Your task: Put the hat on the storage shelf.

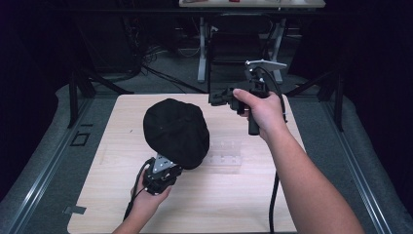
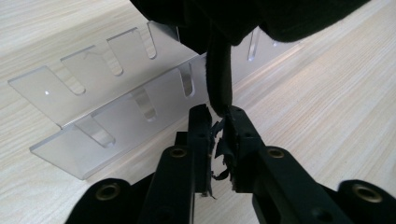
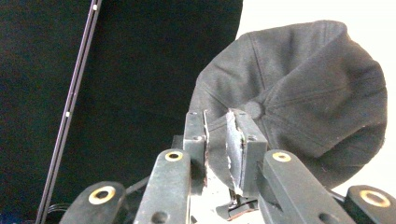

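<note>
A black cap [image 1: 176, 130] lies crown up on the wooden table [image 1: 234, 204], left of centre. My left gripper [image 1: 169, 165] points at its near edge from below. In the left gripper view the jaws [image 2: 218, 112] stand a narrow gap apart. A dark edge of the cap [image 2: 219, 84] hangs down to their tips, and I see no firm pinch on it. My right gripper [image 1: 213, 100] is held up above the table's far side, pointing left. Its jaws [image 3: 217, 116] are slightly apart with nothing between them. The cap [image 3: 303, 102] lies beyond them.
A clear acrylic rack [image 1: 225, 153] with slots lies flat on the table just right of the cap, close to my left gripper's tips [image 2: 107, 93]. Desk legs and cables stand on the dark floor beyond the table's far edge. Bare wood stretches along the near side.
</note>
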Motion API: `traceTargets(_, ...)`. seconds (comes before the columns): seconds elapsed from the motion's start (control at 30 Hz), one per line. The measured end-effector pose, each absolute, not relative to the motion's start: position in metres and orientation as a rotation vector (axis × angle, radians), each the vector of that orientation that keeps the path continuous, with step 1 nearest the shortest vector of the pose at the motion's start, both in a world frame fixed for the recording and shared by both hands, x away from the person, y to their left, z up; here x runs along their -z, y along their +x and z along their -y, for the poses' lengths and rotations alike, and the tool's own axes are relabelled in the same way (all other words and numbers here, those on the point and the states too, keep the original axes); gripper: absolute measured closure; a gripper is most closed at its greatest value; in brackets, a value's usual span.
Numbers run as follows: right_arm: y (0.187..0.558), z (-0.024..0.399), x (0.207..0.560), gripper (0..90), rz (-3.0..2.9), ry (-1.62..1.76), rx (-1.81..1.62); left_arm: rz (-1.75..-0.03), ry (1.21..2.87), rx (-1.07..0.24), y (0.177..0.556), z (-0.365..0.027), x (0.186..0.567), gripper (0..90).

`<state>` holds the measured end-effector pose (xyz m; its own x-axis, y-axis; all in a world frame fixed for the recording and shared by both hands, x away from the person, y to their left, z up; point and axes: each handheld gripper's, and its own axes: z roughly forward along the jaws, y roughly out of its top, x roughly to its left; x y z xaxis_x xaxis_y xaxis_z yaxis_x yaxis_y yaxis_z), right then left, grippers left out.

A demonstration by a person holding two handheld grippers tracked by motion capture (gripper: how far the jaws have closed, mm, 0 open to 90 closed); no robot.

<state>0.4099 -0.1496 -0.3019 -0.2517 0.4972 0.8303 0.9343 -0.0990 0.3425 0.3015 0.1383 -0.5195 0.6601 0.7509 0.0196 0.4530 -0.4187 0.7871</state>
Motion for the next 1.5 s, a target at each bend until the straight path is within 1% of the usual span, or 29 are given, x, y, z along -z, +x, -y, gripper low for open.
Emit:
traceTargets(0.07,0.410,0.150,0.303,77.4,1.734,-1.564,1.312,-0.935,2.079,-0.476,0.300,-0.141,0.520,77.1)
traceTargets(0.13,0.410,0.152,0.305,77.3,1.737,-1.567,1.309,-0.966,2.041,-0.477,0.298,-0.144,0.520,72.4)
traceTargets(0.27,0.410,0.156,0.307,76.5,1.751,-1.580,1.301,-0.993,2.000,-0.462,0.298,-0.157,0.518,61.3)
traceTargets(0.37,0.410,0.160,0.307,76.2,1.759,-1.593,1.300,-1.009,1.979,-0.462,0.298,-0.165,0.517,55.3)
traceTargets(0.43,0.409,0.161,0.308,75.8,1.776,-1.603,1.293,-1.013,1.980,-0.463,0.297,-0.169,0.515,53.0)
traceTargets(0.87,0.398,0.184,0.314,73.6,1.854,-1.671,1.274,-1.007,1.939,-0.473,0.281,-0.196,0.517,47.1)
traceTargets(1.0,0.391,0.193,0.318,72.8,1.895,-1.697,1.270,-1.041,1.936,-0.471,0.278,-0.205,0.522,46.5)
traceTargets(1.23,0.382,0.208,0.333,71.4,1.930,-1.746,1.266,-1.093,1.902,-0.482,0.276,-0.220,0.538,46.3)
traceTargets(1.5,0.370,0.225,0.352,68.9,1.934,-1.785,1.313,-1.125,1.891,-0.448,0.275,-0.229,0.547,46.0)
